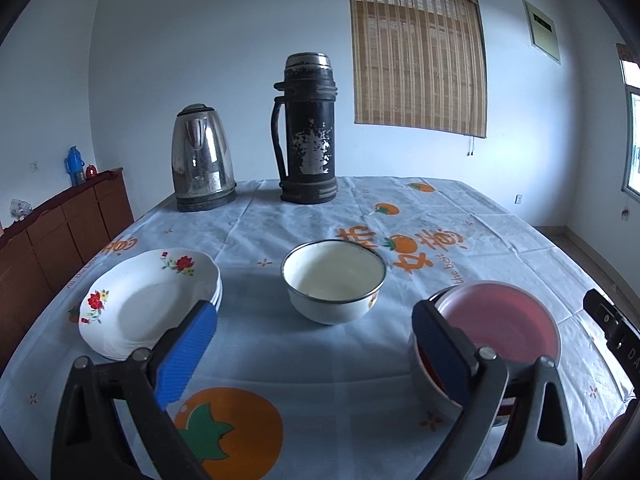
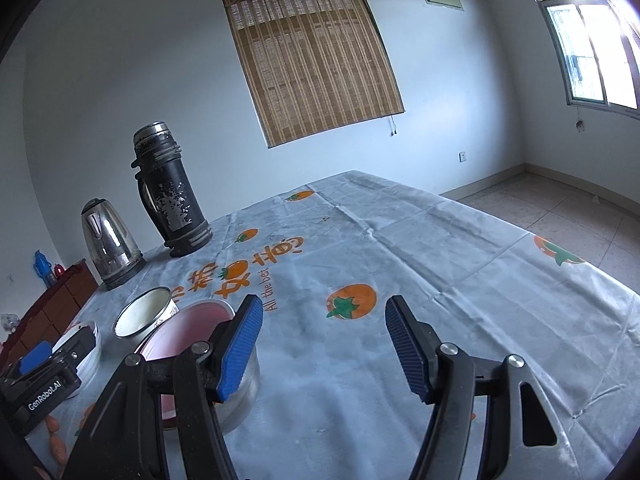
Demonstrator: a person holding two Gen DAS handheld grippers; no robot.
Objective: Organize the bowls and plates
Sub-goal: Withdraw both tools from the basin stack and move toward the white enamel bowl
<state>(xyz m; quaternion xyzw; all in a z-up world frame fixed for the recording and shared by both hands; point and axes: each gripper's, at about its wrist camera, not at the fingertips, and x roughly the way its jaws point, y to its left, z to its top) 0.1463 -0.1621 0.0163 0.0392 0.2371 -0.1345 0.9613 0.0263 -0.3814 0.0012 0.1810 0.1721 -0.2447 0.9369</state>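
A stack of white flowered plates [image 1: 148,304] lies on the table at the left. A white enamel bowl [image 1: 334,280] stands in the middle. A pink bowl [image 1: 500,324] sits at the right, nested in another bowl. My left gripper [image 1: 316,344] is open and empty, held above the table in front of the enamel bowl. In the right wrist view the pink bowl [image 2: 188,332] is just left of my open, empty right gripper [image 2: 324,348], with the enamel bowl [image 2: 144,316] behind it and the plates [image 2: 90,344] partly hidden by the left gripper's body [image 2: 44,376].
A steel kettle [image 1: 202,158] and a worn black thermos [image 1: 308,128] stand at the far edge of the table [image 1: 440,208], which has a tomato-print cloth. A wooden cabinet [image 1: 60,232] is at the left. The table's right edge drops to a tiled floor [image 2: 560,208].
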